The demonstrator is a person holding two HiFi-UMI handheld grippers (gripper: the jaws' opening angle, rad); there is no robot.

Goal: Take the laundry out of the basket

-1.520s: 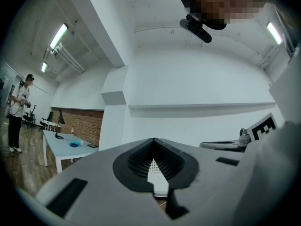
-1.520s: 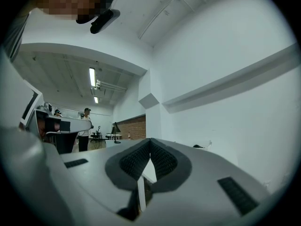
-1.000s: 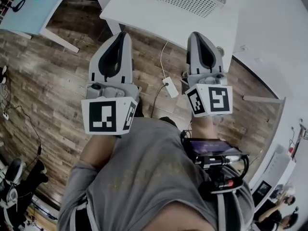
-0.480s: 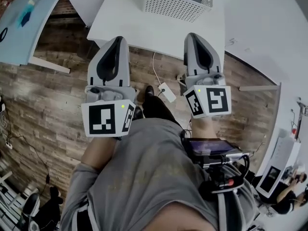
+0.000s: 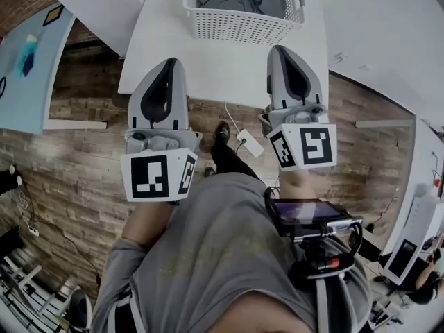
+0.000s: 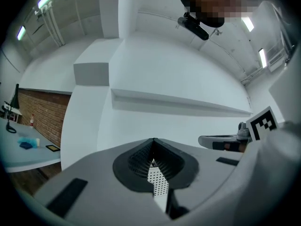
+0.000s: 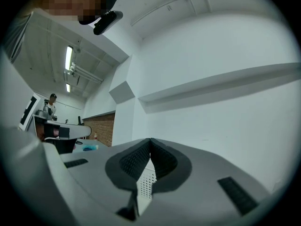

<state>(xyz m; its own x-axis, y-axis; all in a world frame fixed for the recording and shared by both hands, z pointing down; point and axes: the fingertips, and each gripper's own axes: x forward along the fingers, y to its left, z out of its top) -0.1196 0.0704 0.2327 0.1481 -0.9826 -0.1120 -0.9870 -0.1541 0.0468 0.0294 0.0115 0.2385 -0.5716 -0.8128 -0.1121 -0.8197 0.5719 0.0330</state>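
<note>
Plainly, left tongs (image 5: 169, 62), right tongs (image 5: 284, 49), closed, empty

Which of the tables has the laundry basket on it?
The white table straight ahead, bearing the white basket at its far end; the light blue table on the left has none.

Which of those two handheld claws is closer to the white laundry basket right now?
The right gripper: its tip sits just short of the front wall of the basket. The left gripper is farther back, below the basket's left corner.
</note>
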